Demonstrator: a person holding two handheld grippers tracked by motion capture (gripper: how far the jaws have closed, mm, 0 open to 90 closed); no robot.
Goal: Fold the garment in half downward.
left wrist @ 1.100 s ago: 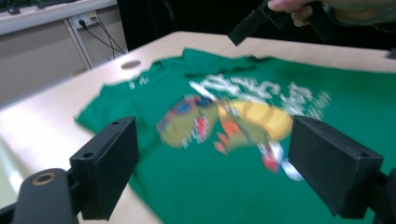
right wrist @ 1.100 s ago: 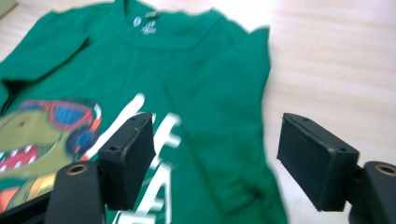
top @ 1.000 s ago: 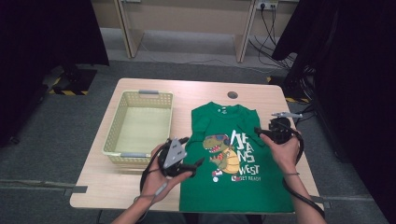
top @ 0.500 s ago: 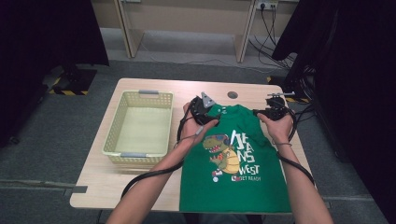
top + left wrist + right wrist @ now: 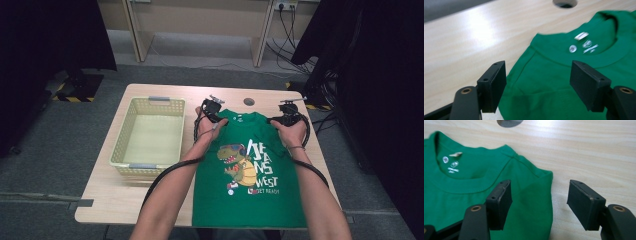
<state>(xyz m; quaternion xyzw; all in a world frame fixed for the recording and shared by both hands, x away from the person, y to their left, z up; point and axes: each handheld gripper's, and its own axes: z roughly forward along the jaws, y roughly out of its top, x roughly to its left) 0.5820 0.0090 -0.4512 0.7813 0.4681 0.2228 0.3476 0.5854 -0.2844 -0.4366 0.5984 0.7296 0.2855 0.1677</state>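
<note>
High view: green T-shirt [image 5: 250, 170] lies flat on the tabletop [image 5: 165, 192], collar toward 12 o'clock, basket [image 5: 150, 135] at its 9 o'clock; left gripper [image 5: 210, 108], fingers just closing somewhat, and right gripper [image 5: 286, 116] hover spread, grasping nothing, over its shoulders.
</note>
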